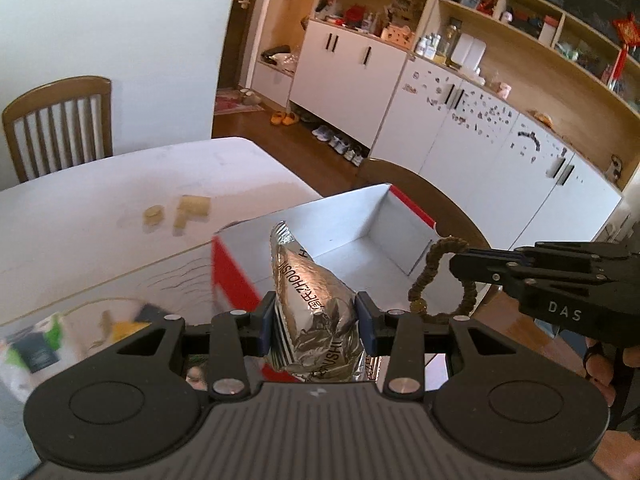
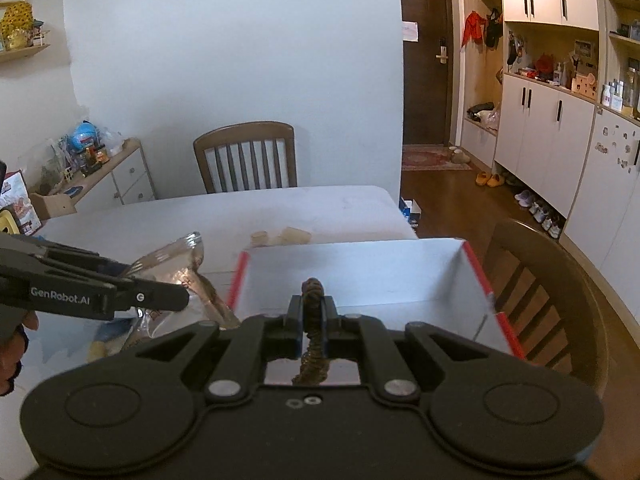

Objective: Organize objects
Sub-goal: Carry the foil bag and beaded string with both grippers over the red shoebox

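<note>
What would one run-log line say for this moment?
left gripper: shut on foil packet | right gripper: shut on brown scrunchie | both near open white box

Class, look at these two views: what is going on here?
A person holds a gripper in each hand at a white table. The left gripper has its jaws shut on a silver foil packet; the right gripper grips a brown scrunchie. Both hover by an open white box with red trim, which looks empty.
</note>
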Available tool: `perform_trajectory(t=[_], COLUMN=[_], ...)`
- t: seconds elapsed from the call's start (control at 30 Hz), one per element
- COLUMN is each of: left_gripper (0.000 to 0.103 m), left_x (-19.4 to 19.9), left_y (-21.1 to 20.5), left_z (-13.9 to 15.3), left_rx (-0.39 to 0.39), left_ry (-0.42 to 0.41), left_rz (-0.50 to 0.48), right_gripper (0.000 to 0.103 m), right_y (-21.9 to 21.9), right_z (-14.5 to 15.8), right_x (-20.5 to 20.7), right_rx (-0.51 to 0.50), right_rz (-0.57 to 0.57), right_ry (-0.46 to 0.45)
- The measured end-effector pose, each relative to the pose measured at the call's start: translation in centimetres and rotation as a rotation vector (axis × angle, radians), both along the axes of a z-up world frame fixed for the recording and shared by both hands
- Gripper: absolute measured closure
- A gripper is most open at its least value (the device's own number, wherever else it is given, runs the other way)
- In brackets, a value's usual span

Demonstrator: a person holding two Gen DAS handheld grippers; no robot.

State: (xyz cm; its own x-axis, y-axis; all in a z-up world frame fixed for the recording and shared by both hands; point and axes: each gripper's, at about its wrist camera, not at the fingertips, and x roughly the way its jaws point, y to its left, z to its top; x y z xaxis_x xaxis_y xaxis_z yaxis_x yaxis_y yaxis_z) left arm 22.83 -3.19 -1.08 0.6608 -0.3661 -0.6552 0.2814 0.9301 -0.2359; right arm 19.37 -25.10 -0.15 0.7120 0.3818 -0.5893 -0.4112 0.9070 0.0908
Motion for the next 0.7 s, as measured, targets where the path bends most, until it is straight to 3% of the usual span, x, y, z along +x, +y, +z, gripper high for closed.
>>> perform_trajectory(t=[0.33, 0.7], left_gripper=[0.063, 0.063], left_x=[3.9, 8.0], left_y=[-6.6, -10.3], left_z=[-2.3, -6.4], left_rx=[0.081, 0.157], left_ry=[0.04, 0.115], left_rz=[-0.017, -0.017], right_gripper=[0.096, 0.096], right_y=[-4.2, -5.4], right_z=[-3.1, -6.8], right_x=[3.5, 6.4], right_rx=[-0.008, -0.064], right_rz=[0.006, 0.062], right_ry=[0.069, 0.172])
